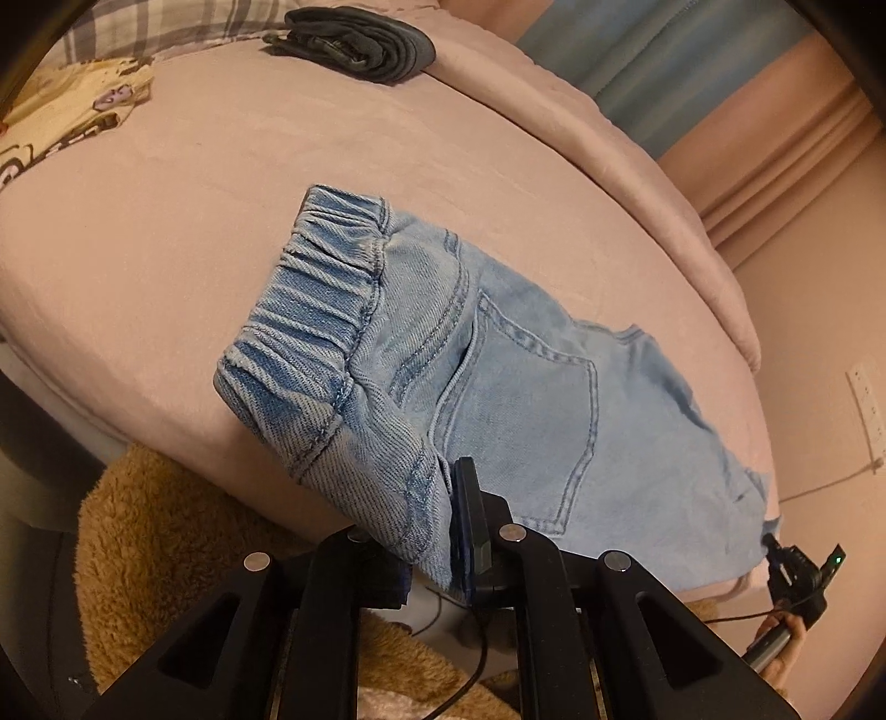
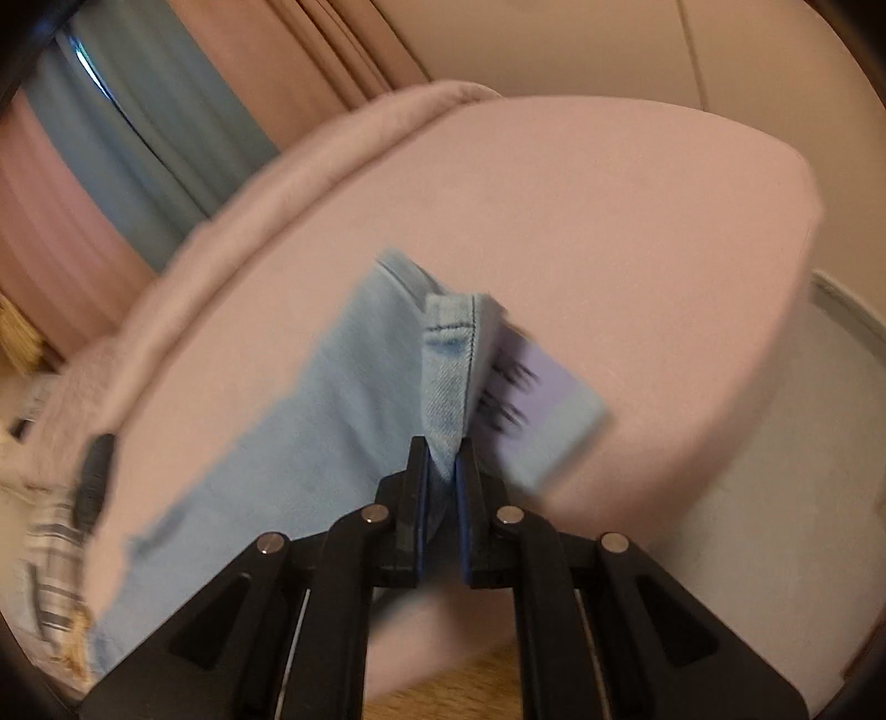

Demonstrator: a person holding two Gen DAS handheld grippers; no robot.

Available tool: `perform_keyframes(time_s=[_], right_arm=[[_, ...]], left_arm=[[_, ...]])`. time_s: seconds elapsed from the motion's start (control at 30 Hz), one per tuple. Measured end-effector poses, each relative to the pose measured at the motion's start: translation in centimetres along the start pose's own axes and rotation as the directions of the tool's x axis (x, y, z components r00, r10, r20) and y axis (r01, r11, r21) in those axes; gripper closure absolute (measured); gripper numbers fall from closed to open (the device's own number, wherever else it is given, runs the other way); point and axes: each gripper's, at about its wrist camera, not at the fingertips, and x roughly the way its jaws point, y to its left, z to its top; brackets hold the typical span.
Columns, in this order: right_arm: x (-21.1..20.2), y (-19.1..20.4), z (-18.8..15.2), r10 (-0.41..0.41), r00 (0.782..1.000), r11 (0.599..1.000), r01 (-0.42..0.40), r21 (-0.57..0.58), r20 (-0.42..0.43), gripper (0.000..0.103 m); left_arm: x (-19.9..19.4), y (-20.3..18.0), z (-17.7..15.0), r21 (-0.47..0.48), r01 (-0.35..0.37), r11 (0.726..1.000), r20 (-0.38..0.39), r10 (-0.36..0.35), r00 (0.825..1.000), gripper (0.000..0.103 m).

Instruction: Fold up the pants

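Light blue denim pants (image 1: 498,376) lie on the pink bed, elastic waistband toward the left, back pocket facing up. My left gripper (image 1: 437,515) is shut on the waistband corner at the bed's near edge. In the right wrist view the pants (image 2: 343,399) stretch away to the left, and my right gripper (image 2: 443,459) is shut on a hemmed fold of denim, with a pale label (image 2: 548,410) hanging beside it. The right gripper also shows small at the lower right of the left wrist view (image 1: 797,570).
The pink bed cover (image 1: 221,194) spreads around the pants. A folded dark grey garment (image 1: 360,41) and a plaid pillow (image 1: 138,27) lie at the far end. A tan fuzzy rug (image 1: 166,526) is below the bed edge. Curtains (image 2: 138,138) hang behind.
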Motion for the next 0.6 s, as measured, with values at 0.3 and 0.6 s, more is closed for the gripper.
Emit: perform_keyframes(time_s=[0.3, 0.6], right_arm=[[-1.8, -1.3, -1.5, -0.072, 0.997, 0.995, 0.071, 0.067, 0.013, 0.095], [-0.4, -1.3, -2.0, -0.082, 0.996, 0.991, 0.085, 0.099, -0.03, 0.096]], left_arm=[[-0.2, 0.6, -0.9, -0.011, 0.013, 1.0, -0.004, -0.013, 1.0, 0.09], [-0.3, 0.5, -0.8, -0.003, -0.011, 1.0, -0.004, 0.011, 1.0, 0.09]])
